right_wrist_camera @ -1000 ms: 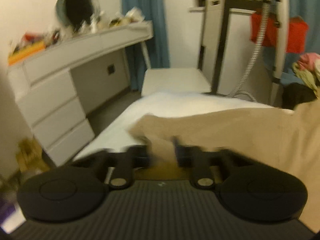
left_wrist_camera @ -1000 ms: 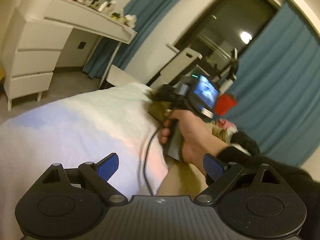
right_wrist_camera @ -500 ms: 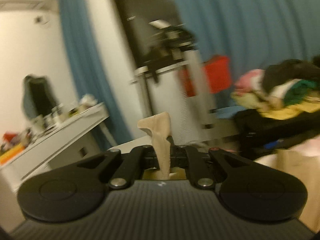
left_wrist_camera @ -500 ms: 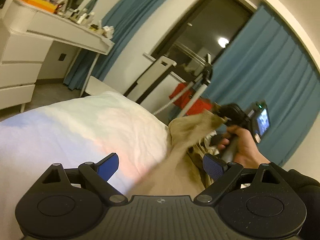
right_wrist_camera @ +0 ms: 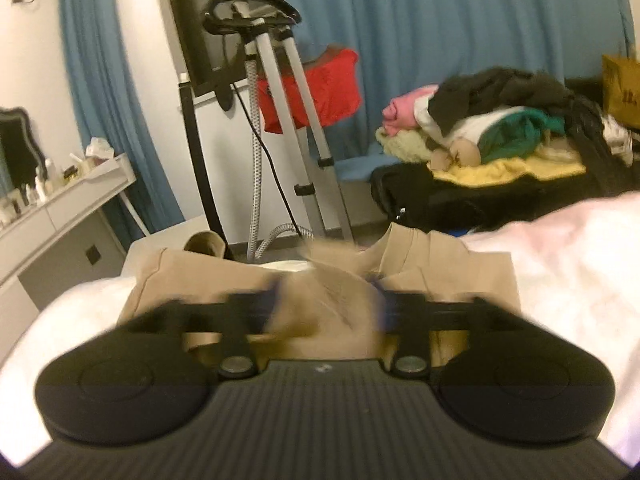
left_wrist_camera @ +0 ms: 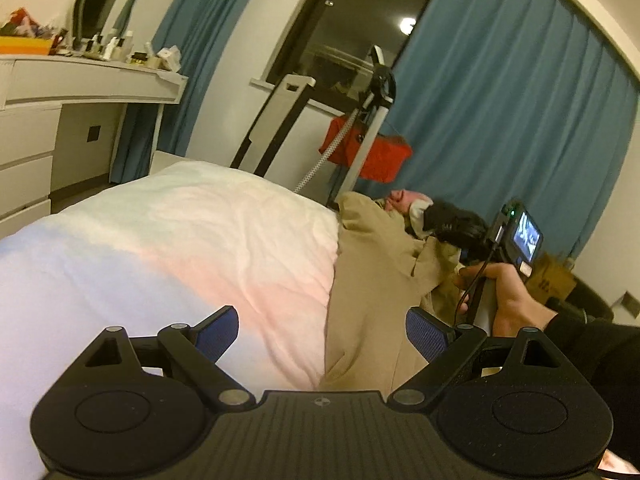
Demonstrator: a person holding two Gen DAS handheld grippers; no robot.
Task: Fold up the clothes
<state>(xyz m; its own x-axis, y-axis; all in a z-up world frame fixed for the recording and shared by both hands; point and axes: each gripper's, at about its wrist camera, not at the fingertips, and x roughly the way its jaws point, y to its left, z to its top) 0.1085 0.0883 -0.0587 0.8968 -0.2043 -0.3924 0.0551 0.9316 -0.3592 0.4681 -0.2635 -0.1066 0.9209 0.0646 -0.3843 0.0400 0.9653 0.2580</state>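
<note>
Right tongs (right_wrist_camera: 326, 304) are opening, beige garment (right_wrist_camera: 328, 280) between the jaws but slipping free; left tongs (left_wrist_camera: 322, 332) spread wide, empty. Garment lies on the bed (left_wrist_camera: 180, 232), near its window-side edge. Let the cloth settle flat w/o bunching before re-gripping a corner.

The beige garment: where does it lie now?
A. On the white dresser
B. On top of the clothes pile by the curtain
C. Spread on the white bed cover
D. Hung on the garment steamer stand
C: the beige garment lies spread on the white bed cover, below the right gripper, whose jaws are opening.
</note>
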